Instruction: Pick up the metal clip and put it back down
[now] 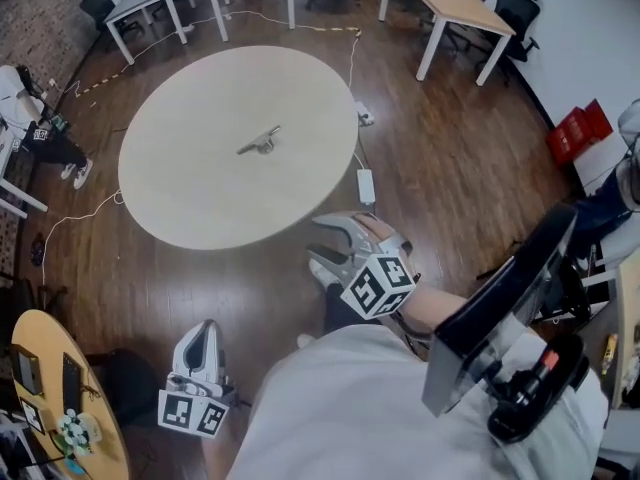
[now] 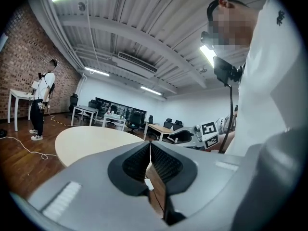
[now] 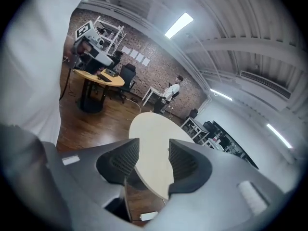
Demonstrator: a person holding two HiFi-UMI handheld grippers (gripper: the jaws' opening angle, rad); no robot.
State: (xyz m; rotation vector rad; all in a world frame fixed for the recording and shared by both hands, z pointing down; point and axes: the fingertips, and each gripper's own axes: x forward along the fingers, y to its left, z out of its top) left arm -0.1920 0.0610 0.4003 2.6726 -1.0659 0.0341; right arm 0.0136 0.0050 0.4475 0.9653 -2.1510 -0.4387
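Metal clip [image 1: 260, 142]: lying flat near the middle of the round tabletop [image 1: 180, 213], alone there and not yet picked up.

Right gripper [image 1: 322, 246]: held close to the body over the wooden floor, just short of the tabletop's near edge. Jaws spread apart, with nothing between them but a view of the bare top.

Left gripper [image 1: 203, 340]: lower, down by the hip and well apart from the tabletop. Jaws pressed together, holding nothing.

Stage: probably before the reach, as the clip is well apart from both grippers.

Risk, reach: a long lean over a wide top, so probably an unsteady, slanted approach and a close beside the clip rather than around it.

Risk, slide: thin, low metal on a smooth surface, likely to skate away if nudged by one jaw first.

Risk, slip: a narrow hard piece between broad pads, so it could twist or drop on the lift if pinched near an end.

Risk, footing: white adapter with cable [image 1: 366, 185] on the floor just beside the tabletop's right edge, a possible snag when stepping closer.

Risk, put-down: release from too high, probably a bounce or a skid toward the rim.
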